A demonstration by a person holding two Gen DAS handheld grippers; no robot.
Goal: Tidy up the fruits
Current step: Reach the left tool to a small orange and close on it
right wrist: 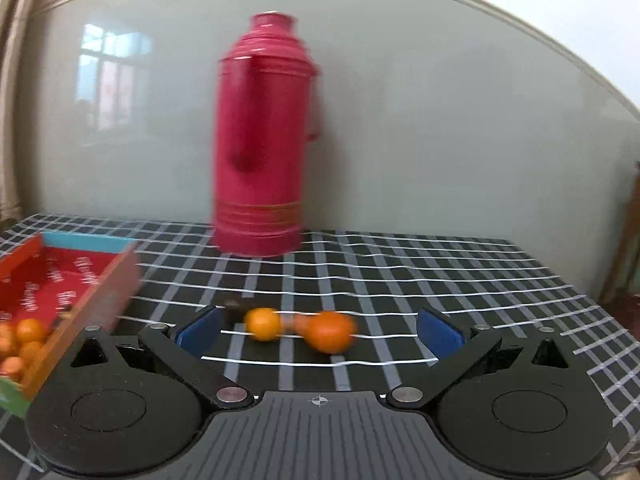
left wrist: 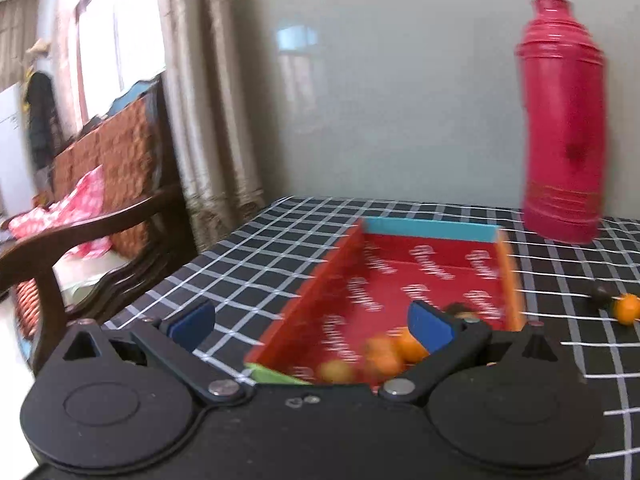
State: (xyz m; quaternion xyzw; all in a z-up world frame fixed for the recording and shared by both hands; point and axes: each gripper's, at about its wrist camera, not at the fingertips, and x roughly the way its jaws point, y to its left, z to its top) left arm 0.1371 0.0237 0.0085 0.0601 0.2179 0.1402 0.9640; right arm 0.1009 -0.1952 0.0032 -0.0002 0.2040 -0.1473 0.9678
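A shallow red box point(left wrist: 400, 280) with a blue far rim lies on the checked tablecloth and holds several small oranges point(left wrist: 384, 354) near its front. My left gripper point(left wrist: 312, 322) stands open over the box's left wall, nothing between its blue pads. In the right wrist view the same red box point(right wrist: 52, 280) sits at the left with oranges point(right wrist: 24, 340) inside. Two loose oranges point(right wrist: 262, 323) point(right wrist: 330, 331) and a small dark fruit point(right wrist: 232, 310) lie on the cloth. My right gripper point(right wrist: 320, 330) is wide open just before them, not touching. One loose orange point(left wrist: 626, 308) shows at the left view's right edge.
A tall red thermos point(right wrist: 260, 140) point(left wrist: 564, 120) stands at the back of the table against a pale wall. A dark wooden chair point(left wrist: 100, 216) with red cloth stands left of the table. The black-and-white checked tablecloth point(right wrist: 440, 280) stretches to the right.
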